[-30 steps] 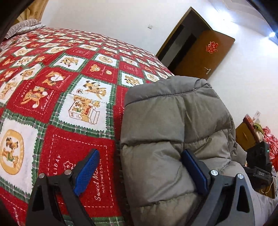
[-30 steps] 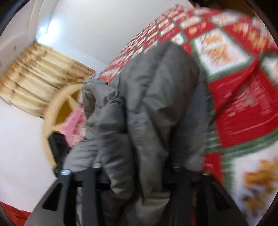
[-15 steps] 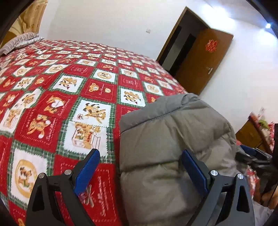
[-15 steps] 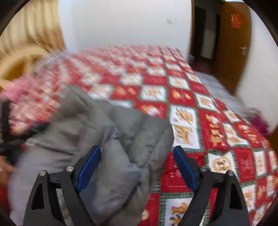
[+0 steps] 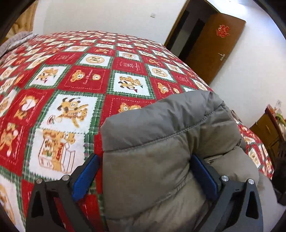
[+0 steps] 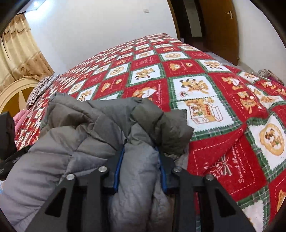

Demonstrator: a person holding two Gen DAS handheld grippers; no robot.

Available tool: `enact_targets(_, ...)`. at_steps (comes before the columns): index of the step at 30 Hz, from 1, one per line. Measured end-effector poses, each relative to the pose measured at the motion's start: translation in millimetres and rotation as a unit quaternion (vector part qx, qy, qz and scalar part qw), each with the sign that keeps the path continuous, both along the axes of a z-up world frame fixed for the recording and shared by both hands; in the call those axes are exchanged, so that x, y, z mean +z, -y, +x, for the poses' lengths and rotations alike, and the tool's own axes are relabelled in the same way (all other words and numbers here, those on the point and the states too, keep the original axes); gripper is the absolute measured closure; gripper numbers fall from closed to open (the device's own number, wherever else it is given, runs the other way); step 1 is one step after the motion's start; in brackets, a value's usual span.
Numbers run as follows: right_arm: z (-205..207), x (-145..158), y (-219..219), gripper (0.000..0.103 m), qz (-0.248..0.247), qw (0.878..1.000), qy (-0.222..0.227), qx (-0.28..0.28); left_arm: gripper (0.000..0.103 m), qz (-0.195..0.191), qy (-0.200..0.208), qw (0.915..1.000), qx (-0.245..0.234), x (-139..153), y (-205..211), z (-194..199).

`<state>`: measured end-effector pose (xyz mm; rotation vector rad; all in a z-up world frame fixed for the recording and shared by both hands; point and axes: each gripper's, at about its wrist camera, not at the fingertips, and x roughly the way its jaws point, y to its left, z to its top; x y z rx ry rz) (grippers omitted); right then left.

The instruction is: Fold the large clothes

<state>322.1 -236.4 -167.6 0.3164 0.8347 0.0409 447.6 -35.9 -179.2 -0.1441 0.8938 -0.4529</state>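
Left wrist view: the left gripper [image 5: 144,175] straddles a quilted panel of the grey jacket [image 5: 160,142]. Its jaws stand wide apart, the blue pads [image 5: 85,176] on either side of the panel; the right-hand pad presses into the padding, while the left-hand pad lies just beside the panel's edge, over the bedspread [image 5: 80,75]. Whether the jaws actually pinch the cloth cannot be told. The jacket lies at the near edge of the bed, its stitched hem band folded up toward the camera. The bedspread is a red, white and green patchwork printed with cartoon bears and dogs. Behind the bed, a brown door [image 5: 214,44] with a red paper emblem stands open against a white wall [image 5: 107,14]. A wooden cabinet [image 5: 266,132] stands at the right edge.

Right wrist view: the right gripper [image 6: 141,169] has its jaws drawn close together on a thick fold of the jacket [image 6: 80,135], the padding bulging between and above the blue pads [image 6: 118,169]. The rest of the garment is bunched in loose folds to the left and ahead of the gripper, resting on the bedspread [image 6: 214,89] near the bed's edge. A darker grey lobe of the jacket flops to the right over the patchwork. Beige curtains [image 6: 16,53] hang at the left, above a cream, arched headboard [image 6: 16,91]. A striped pillow [image 6: 37,89] lies at the head of the bed. A brown door [image 6: 219,26] stands at the upper right.
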Motion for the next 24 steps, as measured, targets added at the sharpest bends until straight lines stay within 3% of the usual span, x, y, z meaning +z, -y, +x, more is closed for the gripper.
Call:
enact_targets(6, 11.5, -7.1, 0.4, 0.068, 0.008, 1.0, 0.0, -0.002, 0.001, 0.073, 0.018, 0.9972, 0.003, -3.8, 23.8, 3.8)
enact_targets(11, 11.6, -4.0, -4.5, 0.068, -0.011, 1.0, 0.001, 0.0, 0.001, 0.071, 0.022, 0.9972, 0.008, -1.1, 19.3, 0.1)
enact_targets(14, 6.1, 4.4, -4.6, 0.061, -0.024, 0.999, -0.001, 0.025, 0.001, 0.075, -0.012, 0.997, -0.017, 10.0, 9.2, -1.3)
enact_targets(16, -8.7, 23.3, 0.9, 0.055, -0.019, 0.999, -0.005, 0.043, 0.001, 0.068, -0.014, 0.9974, -0.016, 30.9, -4.9, -10.6)
enact_targets(20, -64.9, 70.7, 16.9, 0.048, -0.009, 0.998, 0.039, 0.045, 0.001, 0.051, 0.041, 0.9978, -0.013, 79.7, -30.2, -49.8)
enact_targets(24, -126.3, 95.7, 16.6, 0.044, 0.076, 0.992, 0.059, 0.082, 0.001, 0.029, 0.057, 0.9975, -0.03, 96.9, -28.3, -69.5)
